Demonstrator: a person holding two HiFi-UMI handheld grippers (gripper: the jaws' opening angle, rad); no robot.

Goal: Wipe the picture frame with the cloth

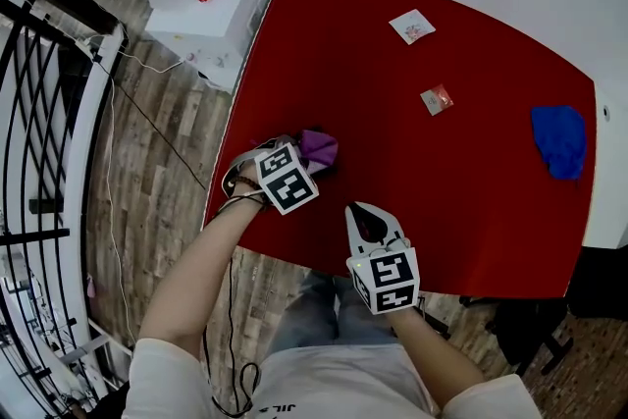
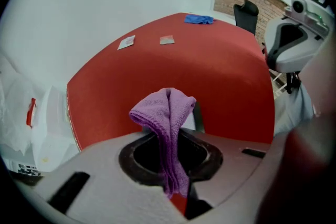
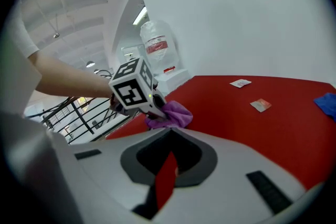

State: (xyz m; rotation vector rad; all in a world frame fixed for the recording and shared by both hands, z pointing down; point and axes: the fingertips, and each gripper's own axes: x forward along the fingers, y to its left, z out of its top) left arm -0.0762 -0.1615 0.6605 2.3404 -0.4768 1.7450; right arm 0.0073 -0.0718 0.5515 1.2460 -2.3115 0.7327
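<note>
My left gripper [image 1: 306,159] is shut on a purple cloth [image 1: 319,150], which it holds just over the red table [image 1: 471,201] near the left edge. In the left gripper view the cloth [image 2: 166,113] stands up folded between the jaws. My right gripper [image 1: 363,214] hovers over the table's near edge with its jaws closed and nothing between them. A small reddish framed picture [image 1: 437,99] lies flat in the middle of the table, well beyond both grippers. A white card [image 1: 412,26] lies further back.
A blue cloth [image 1: 559,140] lies crumpled at the table's right edge. A white water dispenser [image 1: 211,10] with a bottle stands off the far left corner. Black railings [image 1: 39,113] and a cable run along the wooden floor at left. A black chair [image 2: 245,13] stands beyond the table.
</note>
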